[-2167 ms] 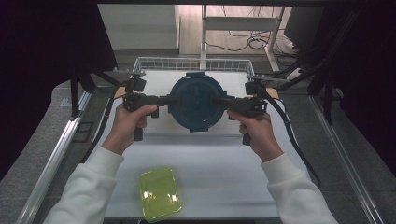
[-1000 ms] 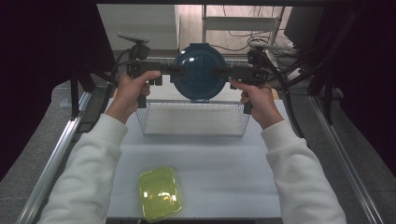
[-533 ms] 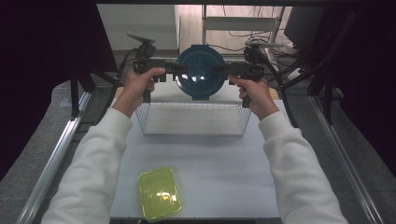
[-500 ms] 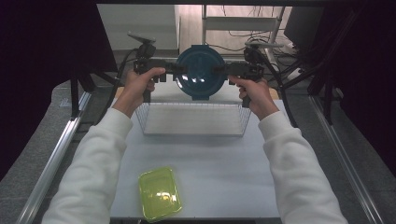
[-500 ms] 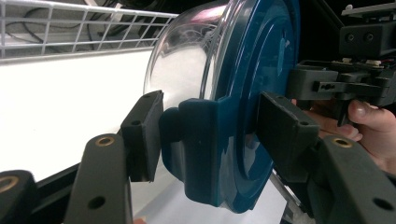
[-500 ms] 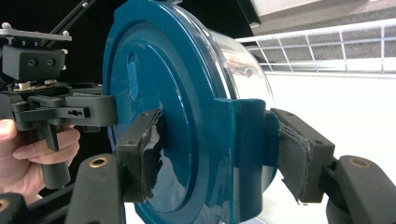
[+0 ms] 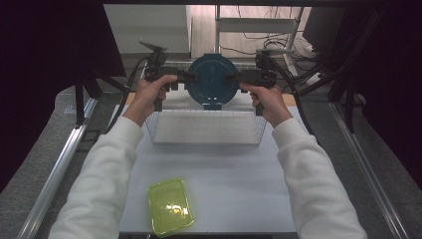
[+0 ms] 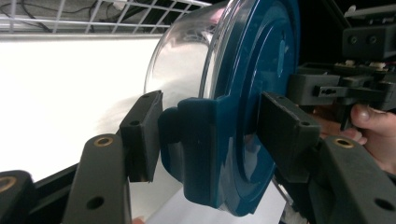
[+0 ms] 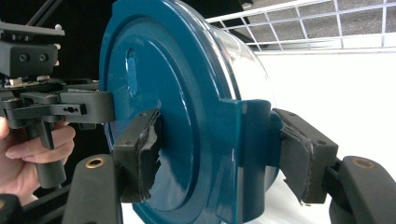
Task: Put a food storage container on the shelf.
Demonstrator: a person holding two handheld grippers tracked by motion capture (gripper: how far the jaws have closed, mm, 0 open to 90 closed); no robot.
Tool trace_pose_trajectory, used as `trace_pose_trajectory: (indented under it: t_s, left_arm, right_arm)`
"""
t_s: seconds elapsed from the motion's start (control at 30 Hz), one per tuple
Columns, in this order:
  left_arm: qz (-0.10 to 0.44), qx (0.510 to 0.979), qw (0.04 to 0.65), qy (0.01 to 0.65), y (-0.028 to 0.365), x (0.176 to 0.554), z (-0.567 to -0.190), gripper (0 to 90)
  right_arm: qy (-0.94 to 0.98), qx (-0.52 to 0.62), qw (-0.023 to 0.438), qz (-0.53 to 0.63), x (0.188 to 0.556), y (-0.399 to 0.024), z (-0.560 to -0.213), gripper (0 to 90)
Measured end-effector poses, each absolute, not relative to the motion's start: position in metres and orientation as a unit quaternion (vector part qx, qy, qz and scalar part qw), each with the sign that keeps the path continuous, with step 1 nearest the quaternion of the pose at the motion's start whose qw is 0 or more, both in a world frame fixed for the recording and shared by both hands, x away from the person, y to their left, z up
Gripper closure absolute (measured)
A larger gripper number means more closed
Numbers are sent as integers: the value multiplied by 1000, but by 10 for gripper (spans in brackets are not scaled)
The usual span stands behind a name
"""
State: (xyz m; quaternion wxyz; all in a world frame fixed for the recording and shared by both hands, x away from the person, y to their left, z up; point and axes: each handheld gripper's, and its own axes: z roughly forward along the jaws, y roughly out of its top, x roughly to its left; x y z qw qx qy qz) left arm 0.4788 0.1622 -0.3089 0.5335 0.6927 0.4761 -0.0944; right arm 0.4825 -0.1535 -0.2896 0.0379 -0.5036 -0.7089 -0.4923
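A round clear-glass container with a dark blue plastic lid (image 7: 214, 82) is held up on its edge above the far rim of a white wire basket (image 7: 206, 127), at 12 o'clock on the white bench (image 7: 239, 184). The left gripper (image 7: 186, 76) has its jaws pinching the lid's clip tab at 9 o'clock; the right gripper (image 7: 236, 76) has its jaws pinching the tab at 3 o'clock. A yellow-green rectangular plastic lid (image 7: 170, 206) lies flat at 6 o'clock, well apart from the basket.
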Motion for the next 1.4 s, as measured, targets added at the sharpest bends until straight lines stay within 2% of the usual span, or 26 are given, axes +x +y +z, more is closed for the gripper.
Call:
trace_pose_trajectory:
  t_s: [0.57, 0.7, 0.87, 0.97, 1.13, 1.27, 1.4]
  left_arm:
    - [-166, 640, 543, 518, 167, 509, -329, 425]
    - [-174, 634, 542, 524, 166, 513, -334, 413]
    - [-179, 628, 540, 531, 164, 516, -338, 405]
    - [-177, 627, 543, 530, 164, 517, -339, 401]
    - [-156, 629, 553, 523, 161, 515, -339, 378]
    - [-105, 639, 565, 512, 162, 508, -333, 253]
    - [-30, 659, 579, 479, 167, 489, -319, 204]
  right_arm:
    - [-676, -553, 72, -482, 515, -153, -297, 324]
    - [-664, -573, 77, -475, 519, -151, -303, 293]
    - [-644, -593, 102, -473, 523, -154, -309, 291]
    - [-641, -593, 100, -477, 524, -155, -312, 289]
    - [-641, -590, 87, -484, 521, -154, -313, 266]
    - [-653, -576, 21, -492, 511, -155, -305, 185]
    - [-658, -564, -16, -498, 497, -161, -293, 173]
